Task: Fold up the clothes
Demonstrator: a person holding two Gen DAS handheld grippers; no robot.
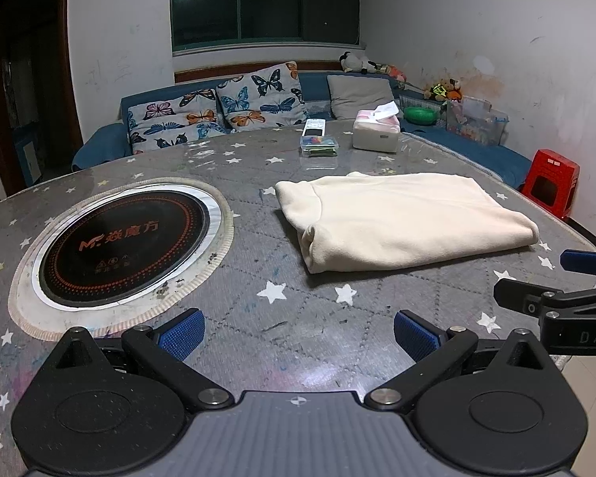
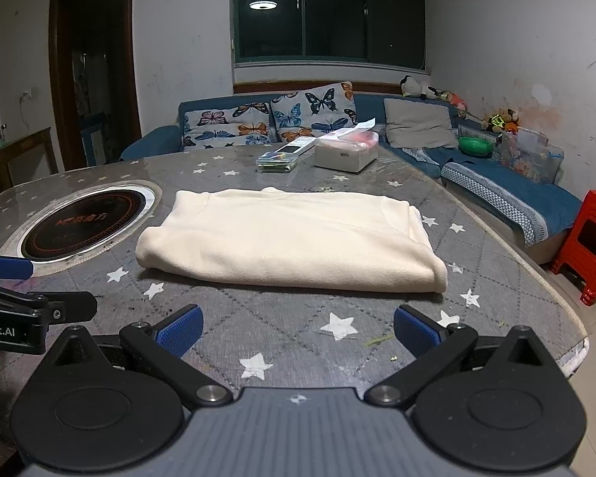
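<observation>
A cream garment (image 1: 401, 218) lies folded into a flat rectangle on the grey star-patterned table (image 1: 258, 310). In the right wrist view the garment (image 2: 290, 238) sits straight ahead. My left gripper (image 1: 298, 334) is open and empty, near the table's front edge, with the garment ahead to its right. My right gripper (image 2: 298, 330) is open and empty, a short way in front of the garment's near edge. The right gripper also shows at the right edge of the left wrist view (image 1: 536, 278). The left gripper shows at the left edge of the right wrist view (image 2: 39, 290).
A round black induction hob (image 1: 125, 242) is set into the table on the left. A tissue box (image 1: 375, 131), a remote (image 1: 313, 127) and a small clear box (image 1: 319, 146) stand at the far side. A blue sofa (image 1: 99, 147) runs behind, and a red stool (image 1: 550, 187) stands right of the table.
</observation>
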